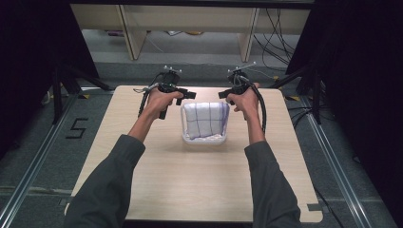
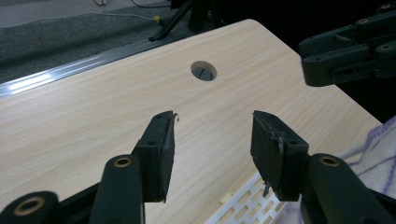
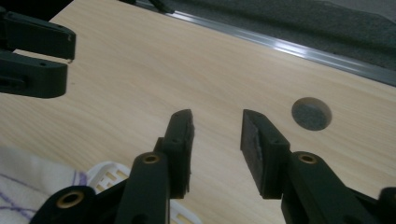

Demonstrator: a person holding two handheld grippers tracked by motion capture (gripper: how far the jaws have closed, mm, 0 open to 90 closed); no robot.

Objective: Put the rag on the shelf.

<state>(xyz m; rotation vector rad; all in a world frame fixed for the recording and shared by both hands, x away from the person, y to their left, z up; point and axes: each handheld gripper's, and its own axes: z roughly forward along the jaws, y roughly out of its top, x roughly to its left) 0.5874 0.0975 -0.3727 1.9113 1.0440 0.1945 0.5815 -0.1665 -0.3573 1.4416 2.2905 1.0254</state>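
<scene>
The table (image 1: 190,190) is a light wood-grain top with rounded corners and a round hole (image 2: 203,71) near each far corner. A white slotted basket (image 1: 205,138) sits at the middle of the table, slightly toward the far edge; its long axis runs from the near side to the far side. A white cloth (image 1: 205,118) with thin purple grid lines lies folded inside the basket. The left gripper (image 1: 191,95) hangs over the basket's far left corner, jaws apart and holding nothing, pointing inward. The right gripper (image 1: 222,94) hangs over the far right corner, jaws apart and empty, facing the left one.
</scene>
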